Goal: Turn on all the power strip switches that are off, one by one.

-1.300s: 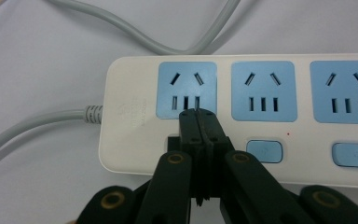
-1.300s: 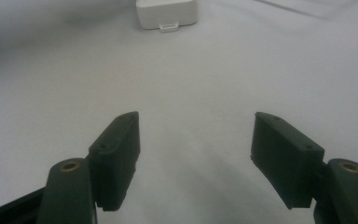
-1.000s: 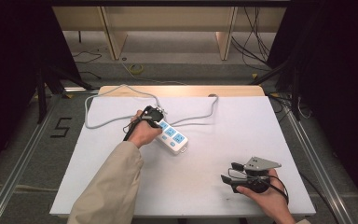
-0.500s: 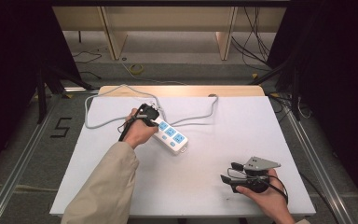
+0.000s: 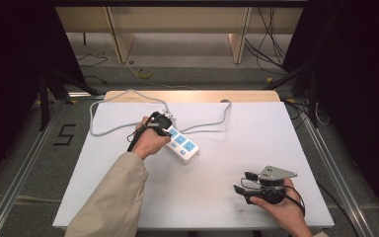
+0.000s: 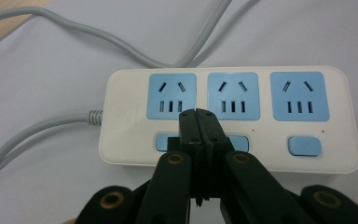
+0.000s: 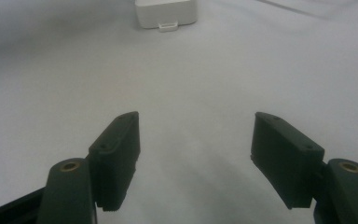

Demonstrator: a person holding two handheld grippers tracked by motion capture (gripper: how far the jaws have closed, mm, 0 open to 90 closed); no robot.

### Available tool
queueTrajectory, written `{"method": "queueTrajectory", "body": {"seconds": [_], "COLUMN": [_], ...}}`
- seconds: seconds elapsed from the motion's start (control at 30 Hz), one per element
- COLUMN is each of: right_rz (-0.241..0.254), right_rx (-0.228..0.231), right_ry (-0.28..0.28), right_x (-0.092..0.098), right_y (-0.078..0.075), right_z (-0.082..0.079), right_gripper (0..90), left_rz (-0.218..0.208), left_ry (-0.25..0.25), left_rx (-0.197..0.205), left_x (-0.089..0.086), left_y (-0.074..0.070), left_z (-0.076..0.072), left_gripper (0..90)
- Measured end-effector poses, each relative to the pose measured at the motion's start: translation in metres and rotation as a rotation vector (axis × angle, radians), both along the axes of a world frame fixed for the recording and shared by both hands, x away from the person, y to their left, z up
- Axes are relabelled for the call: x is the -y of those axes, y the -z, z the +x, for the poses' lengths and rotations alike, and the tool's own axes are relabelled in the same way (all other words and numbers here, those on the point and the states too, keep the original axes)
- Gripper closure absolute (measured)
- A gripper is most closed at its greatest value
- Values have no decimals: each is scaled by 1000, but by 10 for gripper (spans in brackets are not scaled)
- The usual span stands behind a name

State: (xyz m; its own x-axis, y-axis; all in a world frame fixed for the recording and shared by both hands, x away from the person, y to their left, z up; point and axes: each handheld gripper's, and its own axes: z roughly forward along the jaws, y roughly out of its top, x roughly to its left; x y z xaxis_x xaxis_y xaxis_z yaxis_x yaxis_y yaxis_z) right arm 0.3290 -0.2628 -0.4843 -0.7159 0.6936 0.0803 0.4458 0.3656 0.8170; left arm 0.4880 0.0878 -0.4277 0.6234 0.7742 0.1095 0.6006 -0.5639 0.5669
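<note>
Far left on the table [image 5: 103,197]: grey cable [image 5: 109,98], looping off the back edge and back into the near-left end of a white power strip [image 5: 181,144].

Left of centre: left gripper [image 6: 199,122], jaws clenched together on nothing, tips poised over the strip's front edge between the first switch [image 6: 164,142] and the second switch [image 6: 240,141], both half hidden behind the black jaws. Touching or just above the strip — cannot tell. Three blue sockets in a row beyond the tips; third switch [image 6: 304,145] in plain sight off to the right. In the high view, left hand [image 5: 149,140] at the strip's cable end, strip lying slantwise near the table's middle.

Step in hand, by the look of it: pressing a switch with closed jaw tips. Next move, as a judgement: a small sideways shift to centre the tips on one switch, then a short firm push straight down; off-centre pressure likely to slide off the rocker or skid the light strip across the cloth.

Right, near the front edge: right gripper [image 5: 246,182], jaws spread wide and empty, resting low over bare table, well apart from the strip, whose far end shows beyond the jaws in the right gripper view [image 7: 166,13].
</note>
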Motion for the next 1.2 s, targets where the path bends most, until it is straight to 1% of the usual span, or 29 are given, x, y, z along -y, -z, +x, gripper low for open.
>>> {"method": "queueTrajectory", "body": {"seconds": [0.23,0.4,0.47,0.67,0.9,1.2], "right_rz": [-1,-1,-1,-2,-2,-3], "right_rx": [0,0,0,-1,-2,-2], "right_ry": [0,0,-1,-1,-2,1], "right_x": [0,0,0,0,-1,0], "right_y": [0,0,0,0,0,0], "right_z": [0,0,0,0,0,0], "right_gripper": [334,334,334,334,334,334], "left_rz": [5,-3,4,2,5,2], "left_ry": [10,10,12,11,28,33], "left_rx": [-5,-11,-16,-16,-19,-20], "left_x": [2,4,4,5,8,12], "left_y": [0,0,0,1,0,-1], "left_z": [-1,-3,-3,-5,-7,-11], "left_gripper": [899,899,899,899,899,899]}}
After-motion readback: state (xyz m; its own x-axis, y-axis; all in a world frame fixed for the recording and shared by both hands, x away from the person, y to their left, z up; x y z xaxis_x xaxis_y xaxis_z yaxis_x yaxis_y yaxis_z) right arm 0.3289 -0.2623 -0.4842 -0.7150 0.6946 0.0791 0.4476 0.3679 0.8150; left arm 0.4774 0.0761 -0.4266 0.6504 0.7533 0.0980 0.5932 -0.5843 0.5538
